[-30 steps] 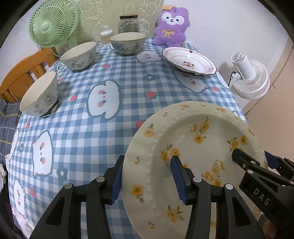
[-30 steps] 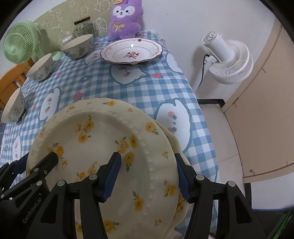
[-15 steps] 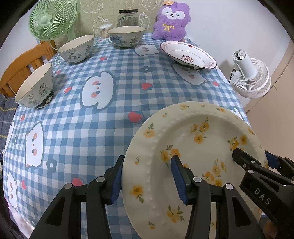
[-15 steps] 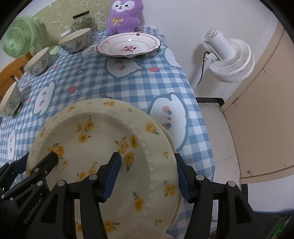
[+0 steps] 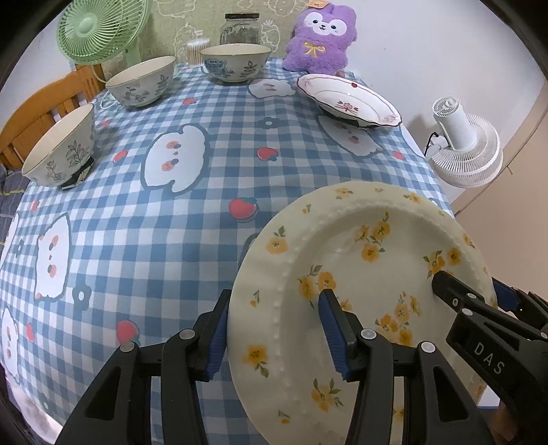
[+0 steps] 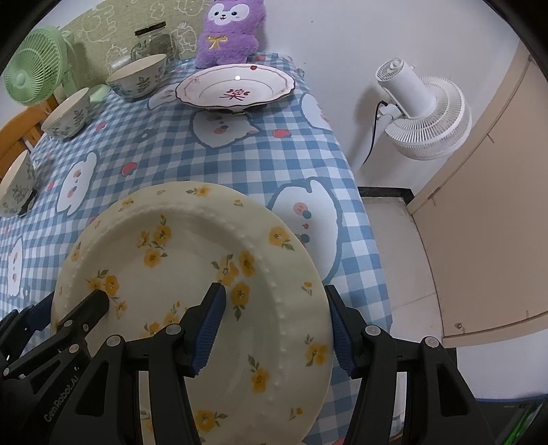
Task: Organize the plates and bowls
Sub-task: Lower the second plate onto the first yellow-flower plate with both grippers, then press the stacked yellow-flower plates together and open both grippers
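Yellow-flower plate sits at the near right corner of the table, tilted, its left rim raised toward the left wrist camera. Both grippers have it by opposite edges.

Left gripper: jaws roughly half open, straddling the plate's left rim, one blue pad behind the rim, the other on the plate face. Looks clamped on the rim. In this view the right gripper comes in at 4 o'clock, holding the far rim.

Right gripper, own view: jaws about half open, astride the plate's right rim, one pad on the face, one outside the edge. The left gripper shows at 8 o'clock on the opposite rim.

Red-trimmed plate at 1 o'clock from the flower plate, well apart, propped on something dark underneath. Three floral bowls in an arc at the far left: nearest bowl at 10 o'clock, tilted on a dark block; middle bowl at 11; far bowl near 12.

All on a blue gingham tablecloth. Behind: purple plush rabbit, glass jar, green fan. White fan stands off the table's right edge.
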Tool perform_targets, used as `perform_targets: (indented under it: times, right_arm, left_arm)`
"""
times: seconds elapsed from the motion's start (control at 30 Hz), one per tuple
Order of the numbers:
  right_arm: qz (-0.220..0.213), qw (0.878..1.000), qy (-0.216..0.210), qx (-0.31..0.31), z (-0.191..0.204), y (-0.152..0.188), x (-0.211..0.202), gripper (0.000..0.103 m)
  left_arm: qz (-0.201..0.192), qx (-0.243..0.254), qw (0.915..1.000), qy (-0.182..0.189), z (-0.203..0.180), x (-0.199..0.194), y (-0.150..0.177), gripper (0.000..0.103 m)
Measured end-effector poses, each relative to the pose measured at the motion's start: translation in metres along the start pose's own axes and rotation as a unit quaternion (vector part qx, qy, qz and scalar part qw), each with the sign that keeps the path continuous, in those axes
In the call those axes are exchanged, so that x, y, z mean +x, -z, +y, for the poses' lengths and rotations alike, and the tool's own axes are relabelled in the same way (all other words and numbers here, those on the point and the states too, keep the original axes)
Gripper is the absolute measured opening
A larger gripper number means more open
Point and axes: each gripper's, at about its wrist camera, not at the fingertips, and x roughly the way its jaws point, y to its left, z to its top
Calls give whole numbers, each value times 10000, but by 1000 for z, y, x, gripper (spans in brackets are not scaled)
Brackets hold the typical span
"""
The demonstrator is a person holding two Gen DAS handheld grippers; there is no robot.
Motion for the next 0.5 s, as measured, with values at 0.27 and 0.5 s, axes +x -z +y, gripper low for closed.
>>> perform_targets:
  times: [0.27, 0.5]
  right_arm:
    - [-61, 10000, 18, -26, -1, 1, -1, 61]
    - [-129, 9990, 309, -308, 7, 6, 1, 61]
  left_arm:
    - [-108, -14, 9999, -40, -1, -1, 1, 51]
    - [-202, 14, 9997, -153, -5, -1, 3, 50]
